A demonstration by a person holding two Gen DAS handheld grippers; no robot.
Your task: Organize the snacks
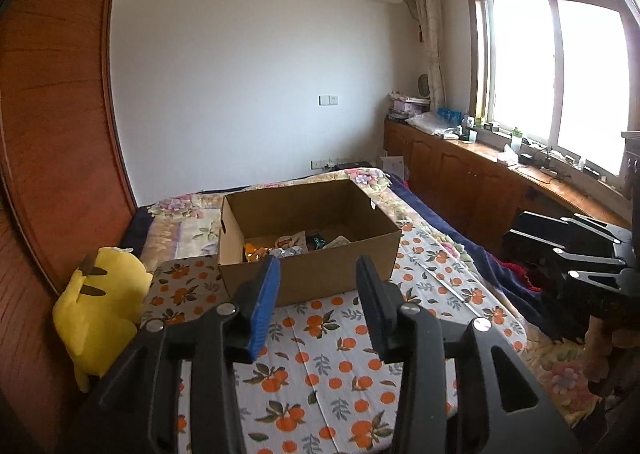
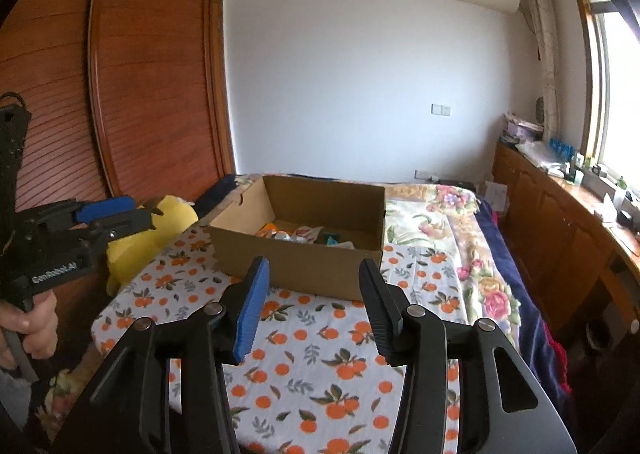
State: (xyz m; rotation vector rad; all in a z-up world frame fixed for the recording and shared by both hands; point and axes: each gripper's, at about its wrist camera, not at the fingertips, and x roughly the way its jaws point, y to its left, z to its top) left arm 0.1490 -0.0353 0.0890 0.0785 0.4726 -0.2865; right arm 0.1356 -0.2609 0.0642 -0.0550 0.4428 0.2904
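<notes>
An open cardboard box (image 1: pixel 320 274) (image 2: pixel 296 266) stands on the orange-print cloth of the bed. Several snack packets (image 1: pixel 292 244) (image 2: pixel 304 234) lie on its floor. My left gripper (image 1: pixel 318 294) hangs in the air short of the box's near wall, jaws apart, nothing between the blue pads. My right gripper (image 2: pixel 312 294) is likewise short of the box, jaws apart and empty. In the left wrist view the right gripper (image 1: pixel 568 250) shows at the right edge. In the right wrist view a hand holds the left gripper (image 2: pixel 112 218) at the left.
A yellow plush toy (image 1: pixel 100 306) (image 2: pixel 152 234) lies at the bed's left side by the wooden wardrobe (image 2: pixel 140 74). A floral quilt (image 2: pixel 440 222) covers the far bed. A low wooden cabinet (image 1: pixel 480 178) with clutter runs under the window on the right.
</notes>
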